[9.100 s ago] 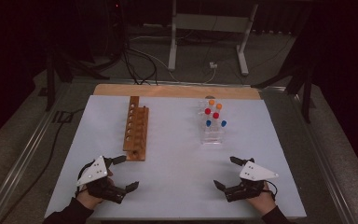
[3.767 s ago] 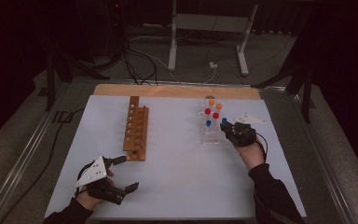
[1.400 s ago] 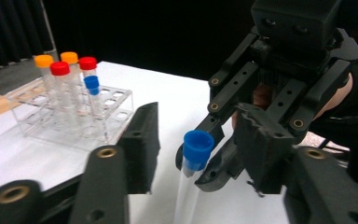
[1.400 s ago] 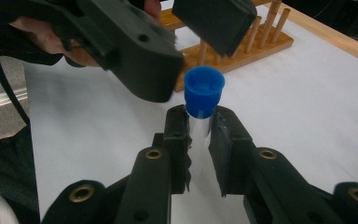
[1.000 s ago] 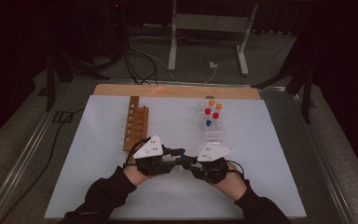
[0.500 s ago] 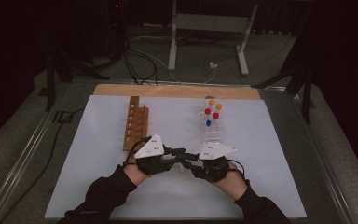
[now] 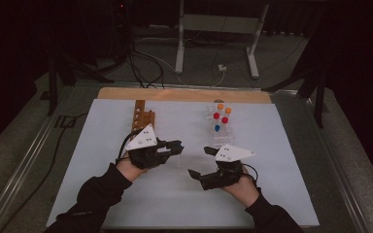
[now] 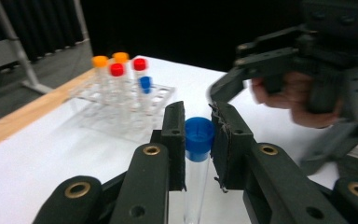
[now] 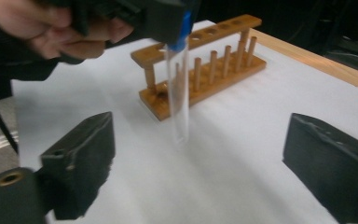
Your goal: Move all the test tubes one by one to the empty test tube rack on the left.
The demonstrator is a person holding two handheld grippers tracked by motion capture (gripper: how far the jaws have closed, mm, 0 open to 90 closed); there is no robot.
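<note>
A clear test tube with a blue cap [image 8: 199, 135] hangs upright in my left gripper [image 8: 197, 109], whose pads are shut on the cap. In the high view my left gripper [image 7: 177, 145] sits mid-table just past the wooden rack's near end. In the right gripper view the tube [image 9: 179, 93] hangs above the sheet in front of the wooden rack [image 9: 205, 74]. My right gripper [image 7: 200, 161] lies a little right of the left one. Its jaws have just been opening and now stand wide apart [image 9: 205, 158] with nothing between them.
The wooden tube rack [image 7: 143, 119] stands at the mid-left of the white sheet [image 7: 281, 145]. A clear plastic rack [image 7: 218, 126] holds several tubes with red, orange and blue caps [image 8: 121, 70] at the mid-right. A wooden board [image 7: 184, 94] runs along the far edge.
My right gripper's jaws have opened wide and let go of the tube. My left gripper has drawn up and to the left with the tube in it, so the two grippers now stand apart.
</note>
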